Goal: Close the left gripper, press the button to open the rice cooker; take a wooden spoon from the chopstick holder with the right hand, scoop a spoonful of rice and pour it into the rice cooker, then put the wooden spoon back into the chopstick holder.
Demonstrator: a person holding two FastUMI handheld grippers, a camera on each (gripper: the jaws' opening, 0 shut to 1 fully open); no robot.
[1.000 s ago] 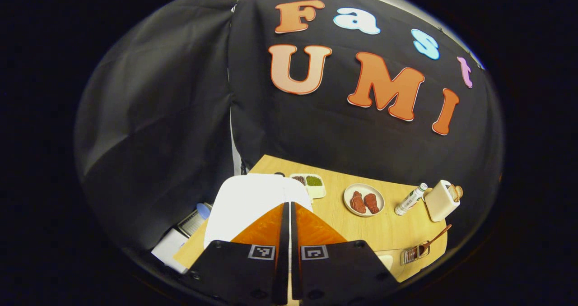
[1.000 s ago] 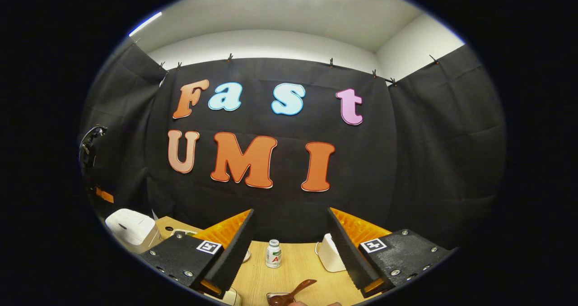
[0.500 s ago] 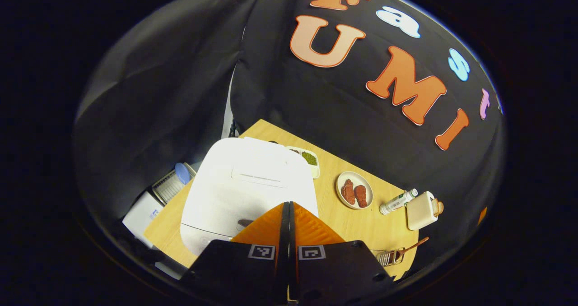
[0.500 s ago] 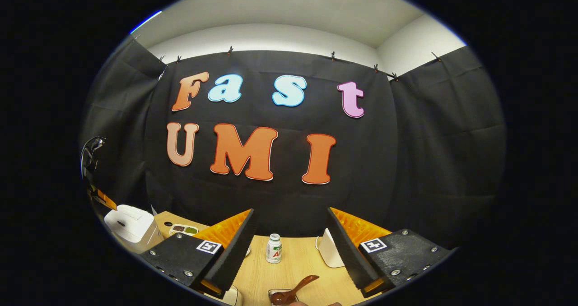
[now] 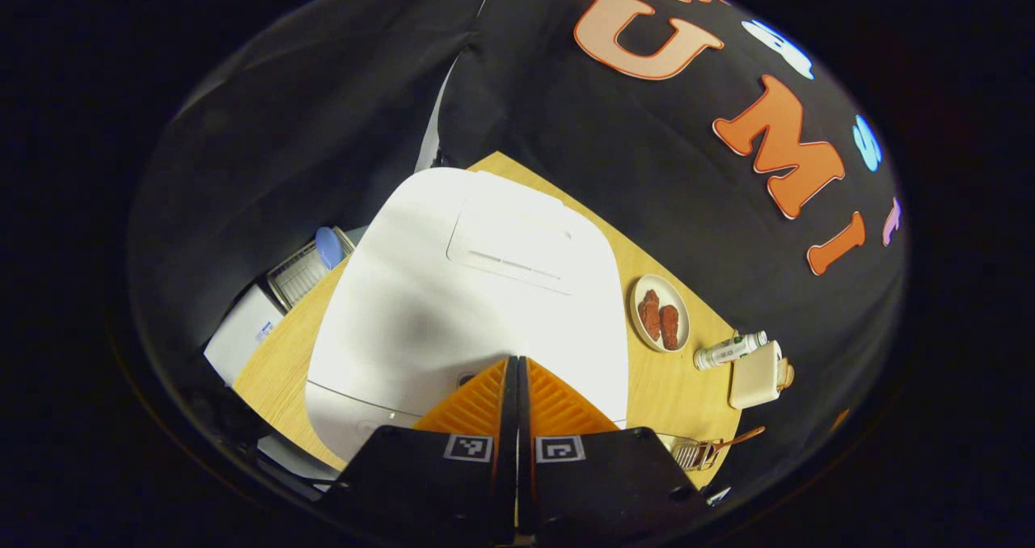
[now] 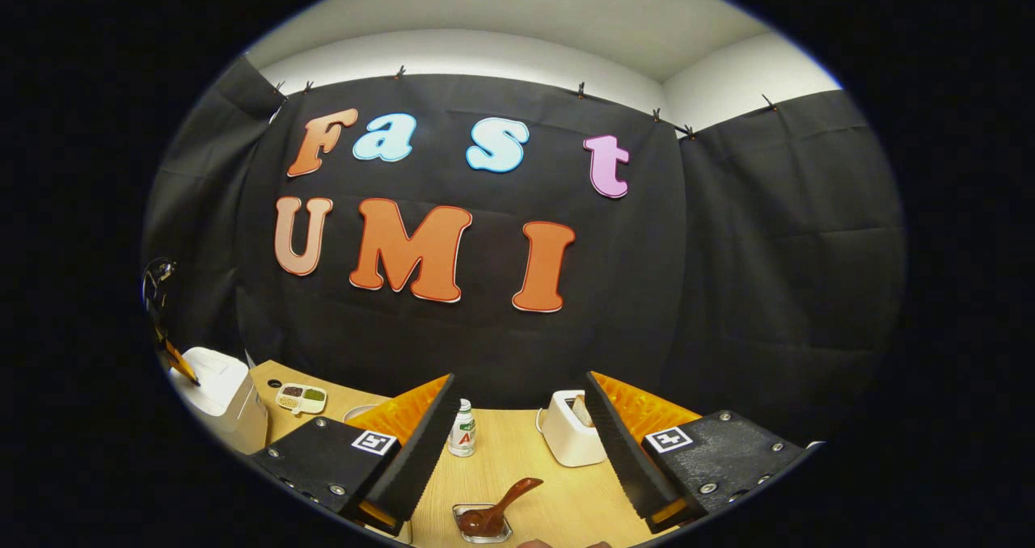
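In the left gripper view, the left gripper [image 5: 517, 362] has its jaws pressed together with nothing between them, and its tips hang over the front edge of the cooker [image 5: 469, 289]. Whether they touch the button cannot be told, since the fingers hide that spot. The cooker is white, its lid down, and it sits at the near left of the tabletop [image 5: 671, 386]. To its right lies a plate [image 5: 659, 312] with two brown pieces on it. Farther right a small bottle [image 5: 728, 349] lies on its side, touching a toaster [image 5: 756, 374]. Near the front right edge stands the holder [image 5: 697, 453] with the spoon [image 5: 732, 439] in it, handle slanting up to the right.

In the right gripper view, the right gripper [image 6: 517, 419] holds its jaws wide apart and empty, above the tabletop [image 6: 566, 507]. Between the fingers, low down, sits the holder [image 6: 483, 524] with the spoon [image 6: 497, 507] resting in it, handle leaning up and right. Behind it the bottle [image 6: 462, 429] stands upright, and the toaster [image 6: 570, 439] is just to its right. At far left the cooker [image 6: 214, 386] shows with its lid shut, the left gripper [image 6: 179, 366] at its top. A divided dish [image 6: 301, 398] lies just beside the cooker.
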